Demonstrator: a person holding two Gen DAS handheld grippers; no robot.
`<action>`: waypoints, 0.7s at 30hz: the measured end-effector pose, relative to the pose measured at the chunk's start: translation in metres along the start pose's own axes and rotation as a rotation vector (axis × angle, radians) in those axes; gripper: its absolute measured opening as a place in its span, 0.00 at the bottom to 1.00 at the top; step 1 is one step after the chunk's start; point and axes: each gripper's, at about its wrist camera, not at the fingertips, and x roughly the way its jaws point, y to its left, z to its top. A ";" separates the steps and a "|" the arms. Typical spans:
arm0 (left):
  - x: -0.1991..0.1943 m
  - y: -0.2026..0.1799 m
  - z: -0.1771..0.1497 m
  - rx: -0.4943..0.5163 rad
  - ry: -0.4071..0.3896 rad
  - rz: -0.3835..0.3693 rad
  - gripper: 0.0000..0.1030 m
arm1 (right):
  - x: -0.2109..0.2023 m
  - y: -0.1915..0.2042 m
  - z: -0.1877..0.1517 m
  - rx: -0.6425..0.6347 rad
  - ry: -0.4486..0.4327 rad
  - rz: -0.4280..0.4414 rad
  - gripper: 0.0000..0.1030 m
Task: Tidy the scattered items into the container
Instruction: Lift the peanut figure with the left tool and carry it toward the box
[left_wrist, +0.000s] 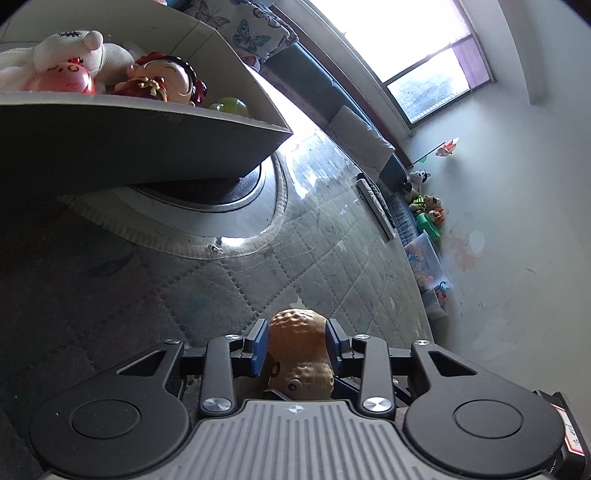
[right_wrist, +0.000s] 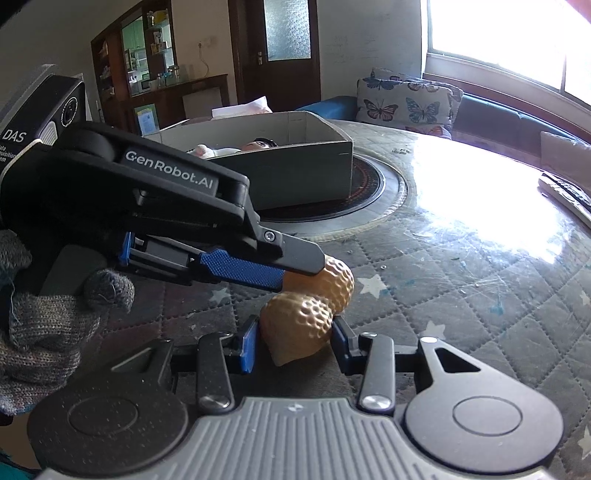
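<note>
The peanut toy (left_wrist: 298, 354) is clamped by both the left gripper (left_wrist: 295, 341) and right gripper (right_wrist: 291, 341) jaws.

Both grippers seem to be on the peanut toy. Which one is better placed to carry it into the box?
Left, probably. The left gripper pinches the peanut toy, with the box just ahead; the right gripper sits farther back.

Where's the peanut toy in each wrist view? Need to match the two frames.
Left wrist: peanut toy sits bottom centre, clamped between the left gripper fingers.
Right wrist: same toy is low centre; the left gripper comes in from the left onto its far lobe, and the right gripper fingers flank its near lobe.
Shared landmark: the cardboard box of toys, upper left in the left view, upper centre in the right view.
</note>
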 end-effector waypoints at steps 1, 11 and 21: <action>-0.001 0.000 0.000 0.011 -0.002 0.002 0.35 | 0.000 0.001 0.000 -0.005 0.003 0.003 0.39; -0.004 0.008 0.010 -0.047 -0.008 -0.011 0.36 | 0.003 0.003 0.000 -0.011 0.008 -0.018 0.41; 0.004 0.006 0.008 -0.038 0.012 -0.011 0.37 | 0.003 0.000 0.006 0.014 0.000 -0.022 0.44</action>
